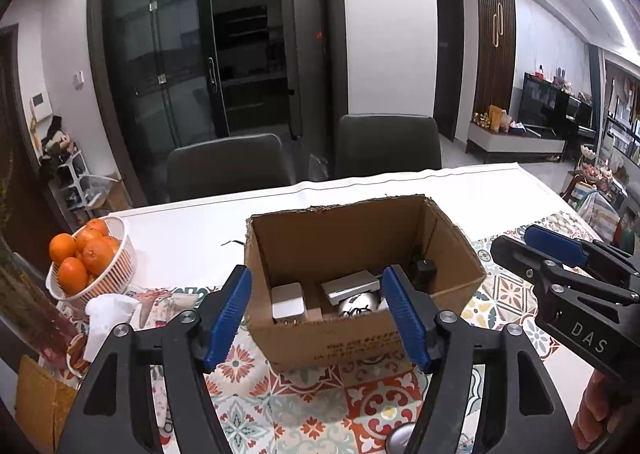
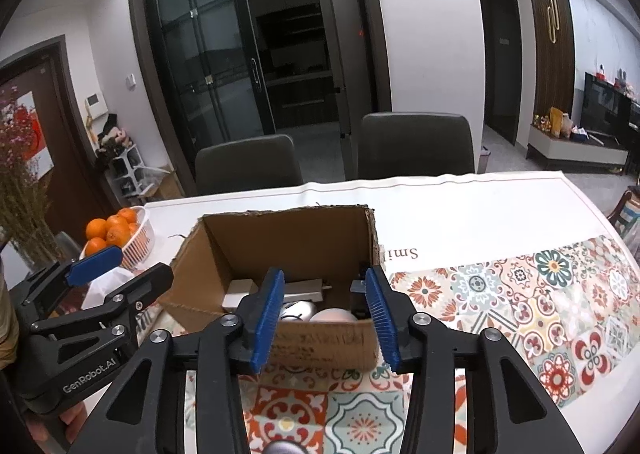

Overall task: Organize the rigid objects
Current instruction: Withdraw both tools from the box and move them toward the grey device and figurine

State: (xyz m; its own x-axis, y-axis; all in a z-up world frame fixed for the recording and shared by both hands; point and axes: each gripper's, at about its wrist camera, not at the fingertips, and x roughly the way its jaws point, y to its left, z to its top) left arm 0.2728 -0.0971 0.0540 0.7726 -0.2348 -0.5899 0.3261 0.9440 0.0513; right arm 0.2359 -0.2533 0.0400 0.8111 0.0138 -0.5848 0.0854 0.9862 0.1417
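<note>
Two black grippers with blue pads, left [image 1: 318,314] and right [image 2: 326,314], hang released and empty before the open brown cardboard box [image 1: 360,330] mid-table.

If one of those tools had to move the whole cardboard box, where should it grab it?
Probably the near wall's top edge of the cardboard box, coming from above and from this side. The box is open-topped, its walls are thin and upright, and that rim stands free, so one finger could slip inside and one outside. Both the left tool and the right tool are open and empty.
</note>
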